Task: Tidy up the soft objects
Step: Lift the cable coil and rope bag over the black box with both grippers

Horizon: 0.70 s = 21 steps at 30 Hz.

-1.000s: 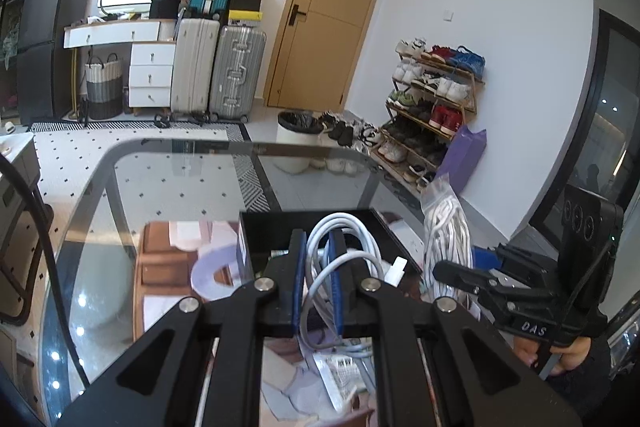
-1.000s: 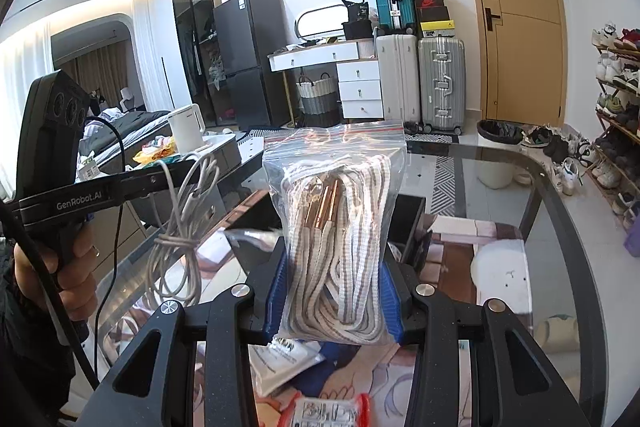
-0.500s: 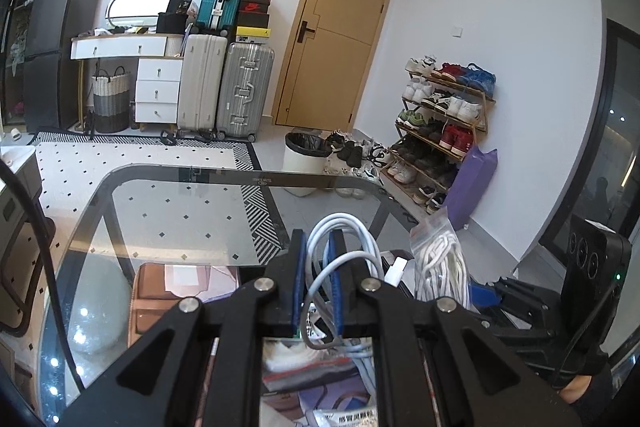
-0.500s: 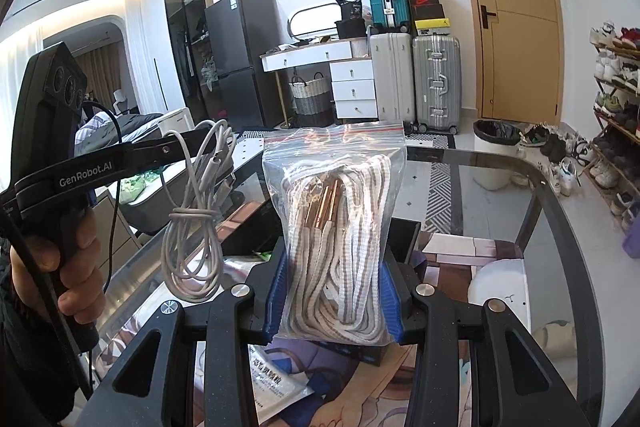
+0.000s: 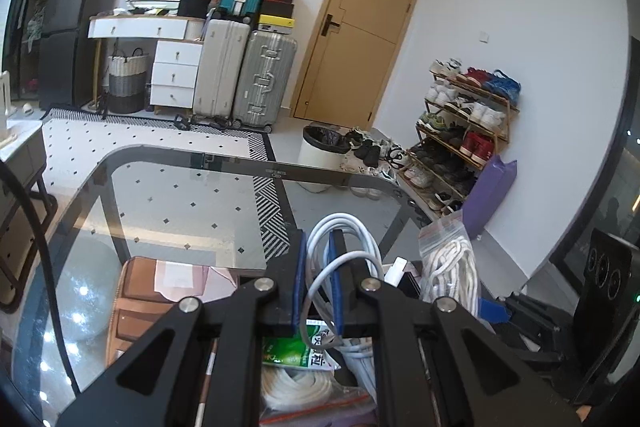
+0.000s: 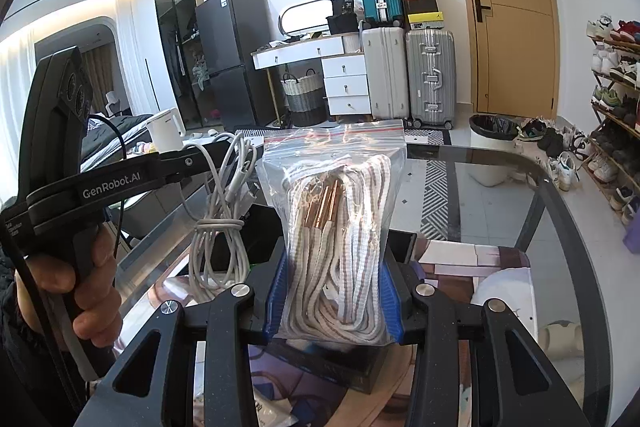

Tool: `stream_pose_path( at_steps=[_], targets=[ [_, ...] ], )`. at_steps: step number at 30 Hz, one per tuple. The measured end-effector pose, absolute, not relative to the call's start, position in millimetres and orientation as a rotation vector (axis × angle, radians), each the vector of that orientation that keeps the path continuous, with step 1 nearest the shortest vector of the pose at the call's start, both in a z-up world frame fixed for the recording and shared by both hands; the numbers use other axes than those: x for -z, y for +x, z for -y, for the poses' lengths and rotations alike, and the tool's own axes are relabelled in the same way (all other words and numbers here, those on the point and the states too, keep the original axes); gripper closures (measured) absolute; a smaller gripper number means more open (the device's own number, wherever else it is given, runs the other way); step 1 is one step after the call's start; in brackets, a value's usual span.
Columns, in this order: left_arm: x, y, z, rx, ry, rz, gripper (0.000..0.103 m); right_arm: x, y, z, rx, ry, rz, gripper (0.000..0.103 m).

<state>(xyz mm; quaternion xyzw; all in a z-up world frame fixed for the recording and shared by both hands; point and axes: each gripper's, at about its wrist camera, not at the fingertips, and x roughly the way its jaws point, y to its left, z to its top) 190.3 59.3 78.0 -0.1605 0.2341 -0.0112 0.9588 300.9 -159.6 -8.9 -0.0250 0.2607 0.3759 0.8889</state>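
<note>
My left gripper [image 5: 318, 251] is shut on a coiled white charging cable [image 5: 340, 227] and holds it up above the glass table [image 5: 180, 211]. The cable also hangs in the right wrist view [image 6: 224, 223] from the left gripper [image 6: 212, 151]. My right gripper [image 6: 334, 267] is shut on a clear zip bag of white-and-brown laces [image 6: 336, 227], held upright above the table. The bag also shows at the right of the left wrist view [image 5: 450, 263].
A black box [image 6: 332, 363] sits under the right gripper. Below the left gripper lie a green packet [image 5: 296, 351] and a bagged white rope [image 5: 296, 391]. Beyond the table stand suitcases [image 5: 244, 75], a bin [image 5: 320, 155] and a shoe rack [image 5: 460, 131].
Both grippers have risen with their loads. The left gripper with the cable has moved closer to the right one; the black box dropped out of the left wrist view.
</note>
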Motion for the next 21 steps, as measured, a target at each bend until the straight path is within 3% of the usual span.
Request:
stream_pose_path(
  at_steps=[21],
  targets=[
    [-31.1,194.2,-39.2,-0.037,-0.202,-0.599,0.094,45.2,322.0,128.1,-0.767,-0.173,-0.621,0.063]
  ],
)
